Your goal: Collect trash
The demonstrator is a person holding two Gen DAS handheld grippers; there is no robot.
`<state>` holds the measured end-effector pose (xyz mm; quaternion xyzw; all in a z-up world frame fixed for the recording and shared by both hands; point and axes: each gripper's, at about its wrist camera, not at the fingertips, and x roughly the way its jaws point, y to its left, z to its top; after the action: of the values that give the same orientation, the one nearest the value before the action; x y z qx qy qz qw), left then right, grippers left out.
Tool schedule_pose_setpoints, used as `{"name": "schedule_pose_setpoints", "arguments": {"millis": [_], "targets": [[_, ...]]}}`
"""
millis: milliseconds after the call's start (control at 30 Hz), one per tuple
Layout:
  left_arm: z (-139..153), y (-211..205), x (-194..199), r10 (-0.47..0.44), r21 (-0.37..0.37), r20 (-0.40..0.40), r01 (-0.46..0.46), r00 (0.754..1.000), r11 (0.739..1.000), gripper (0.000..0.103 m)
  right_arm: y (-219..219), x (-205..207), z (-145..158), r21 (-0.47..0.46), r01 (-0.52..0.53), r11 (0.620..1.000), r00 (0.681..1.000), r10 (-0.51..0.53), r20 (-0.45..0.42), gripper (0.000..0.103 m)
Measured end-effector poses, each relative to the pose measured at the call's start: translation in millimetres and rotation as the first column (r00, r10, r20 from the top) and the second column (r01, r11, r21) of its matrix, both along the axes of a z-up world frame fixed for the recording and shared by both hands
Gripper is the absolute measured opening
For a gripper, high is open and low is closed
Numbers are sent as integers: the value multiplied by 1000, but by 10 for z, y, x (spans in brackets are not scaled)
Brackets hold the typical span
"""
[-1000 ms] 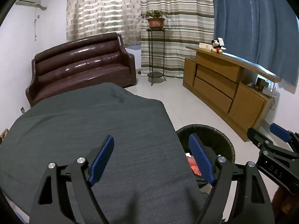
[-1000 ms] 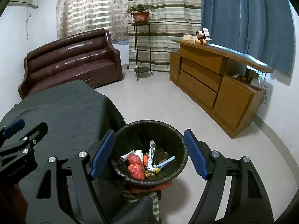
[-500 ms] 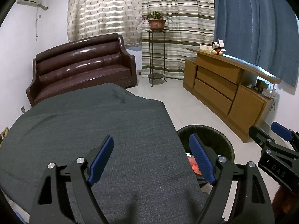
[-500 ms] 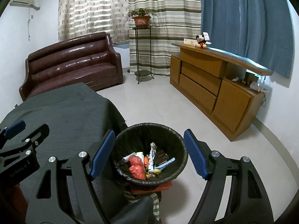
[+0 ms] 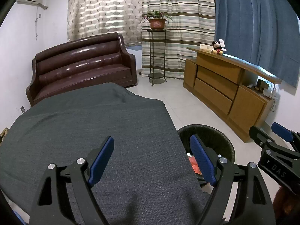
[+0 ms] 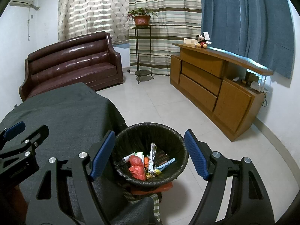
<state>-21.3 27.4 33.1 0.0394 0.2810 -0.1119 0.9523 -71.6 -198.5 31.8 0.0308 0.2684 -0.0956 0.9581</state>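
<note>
While both jaws stand wide and empty, the right hand-held gripper [image 6: 150, 153] frames a black-lined bin [image 6: 131, 140] just beside the grey-clothed desk [image 6: 61, 112]; trash [image 6: 148, 161] lies inside: red crumpled plastic, silvery and dark wrappers. The left hand-held gripper [image 5: 151, 159] hovers over the desk.

Brown sofa [image 5: 82, 69], wooden sideboard [image 5: 225, 88], curtains [image 5: 178, 18]

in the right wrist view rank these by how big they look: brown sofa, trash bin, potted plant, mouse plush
1. brown sofa
2. trash bin, which sits much nearer the camera, so its true size against the sofa is unsure
3. potted plant
4. mouse plush
</note>
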Motion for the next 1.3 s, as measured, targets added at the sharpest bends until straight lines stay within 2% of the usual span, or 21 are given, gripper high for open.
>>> {"name": "schedule_pose_setpoints", "arguments": {"millis": [1300], "targets": [[0, 26, 7, 0, -2, -1, 0, 1000, 1000, 80, 0, -1, 0, 0, 1, 1000, 1000, -1, -2, 74]]}}
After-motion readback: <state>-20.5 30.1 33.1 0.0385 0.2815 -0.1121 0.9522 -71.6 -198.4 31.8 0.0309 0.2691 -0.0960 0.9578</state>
